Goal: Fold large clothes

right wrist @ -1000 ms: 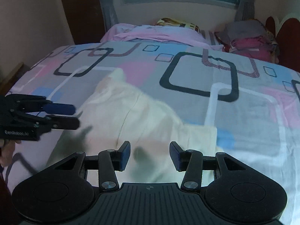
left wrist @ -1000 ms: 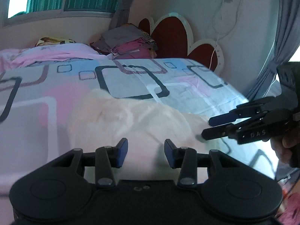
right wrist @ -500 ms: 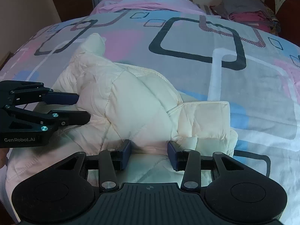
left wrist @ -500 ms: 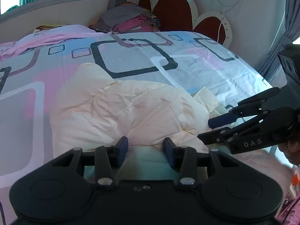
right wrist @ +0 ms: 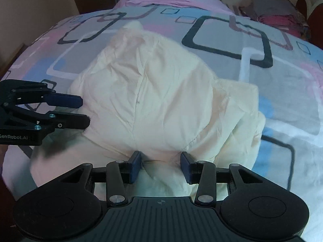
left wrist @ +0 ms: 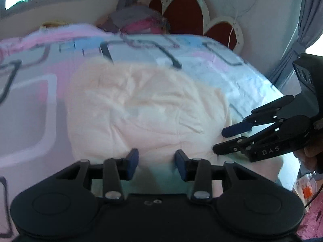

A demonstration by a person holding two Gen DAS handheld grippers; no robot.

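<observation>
A cream quilted padded jacket (right wrist: 153,100) lies bunched on the bed, its near edge at the bed's front. In the left wrist view the jacket (left wrist: 145,109) is blurred. My left gripper (left wrist: 157,164) is open, its fingers over the jacket's near left edge; it shows in the right wrist view (right wrist: 84,112) touching the jacket's left side. My right gripper (right wrist: 160,166) is open with jacket fabric bulging between its fingers. In the left wrist view it (left wrist: 219,139) sits at the jacket's right edge.
The bed (right wrist: 282,80) has a sheet printed with grey, pink and blue squares. A pink blanket (right wrist: 171,0) and a pile of folded clothes (right wrist: 278,16) lie at the far side. A headboard (left wrist: 193,18) and grey curtain (left wrist: 306,26) stand on the right.
Both grippers moved down and forward onto the jacket's near edge. The jacket now fills more of both views and its fabric sits between the right fingers.
</observation>
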